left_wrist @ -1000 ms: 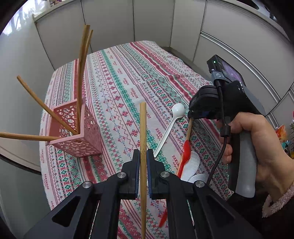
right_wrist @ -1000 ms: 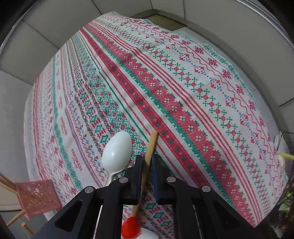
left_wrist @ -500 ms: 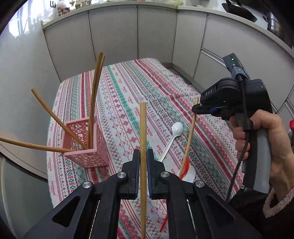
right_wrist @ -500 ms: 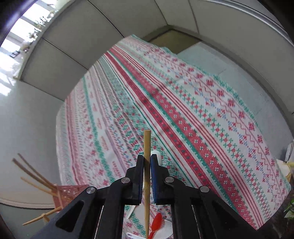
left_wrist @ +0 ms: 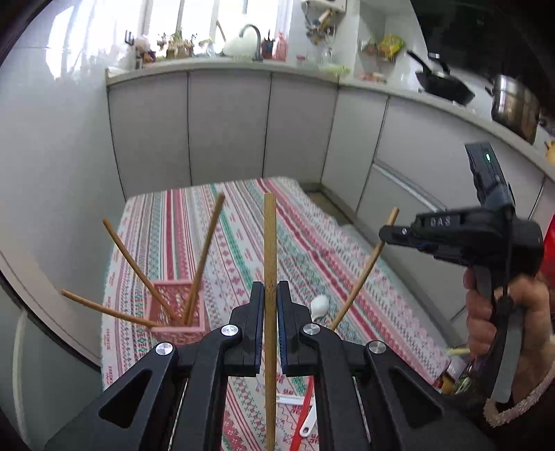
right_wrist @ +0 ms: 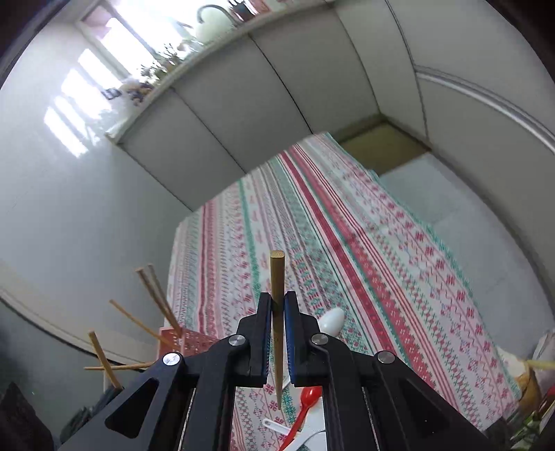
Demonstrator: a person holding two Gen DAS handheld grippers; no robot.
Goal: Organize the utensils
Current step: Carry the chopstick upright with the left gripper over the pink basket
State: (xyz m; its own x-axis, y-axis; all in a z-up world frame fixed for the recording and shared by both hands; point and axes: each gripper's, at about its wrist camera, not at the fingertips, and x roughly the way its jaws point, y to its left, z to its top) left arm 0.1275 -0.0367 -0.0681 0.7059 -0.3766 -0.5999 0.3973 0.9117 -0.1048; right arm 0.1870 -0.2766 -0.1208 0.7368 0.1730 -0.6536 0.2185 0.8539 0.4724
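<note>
Setting: home kitchen. Left wrist view: grey cabinets (left_wrist: 229, 128) run under a counter (left_wrist: 222, 64) from 10 to 2 o'clock. Tap (left_wrist: 251, 36) at 12, against a bright window (left_wrist: 194, 20) with small plants (left_wrist: 175, 47) on the sill. Black pan (left_wrist: 444, 88) and steel pot (left_wrist: 515, 104) at 2 o'clock. Patterned cloth (left_wrist: 305, 249) covers the tabletop.

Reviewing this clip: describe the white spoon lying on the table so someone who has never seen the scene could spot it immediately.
Start at the striped red-and-green tablecloth, then find the pink basket holding slanted chopsticks. To its right, just past the left gripper, lies the white spoon, bowl end pointing up the table. It is the only all-white utensil out there; the red spoon lies nearer the camera.
</note>
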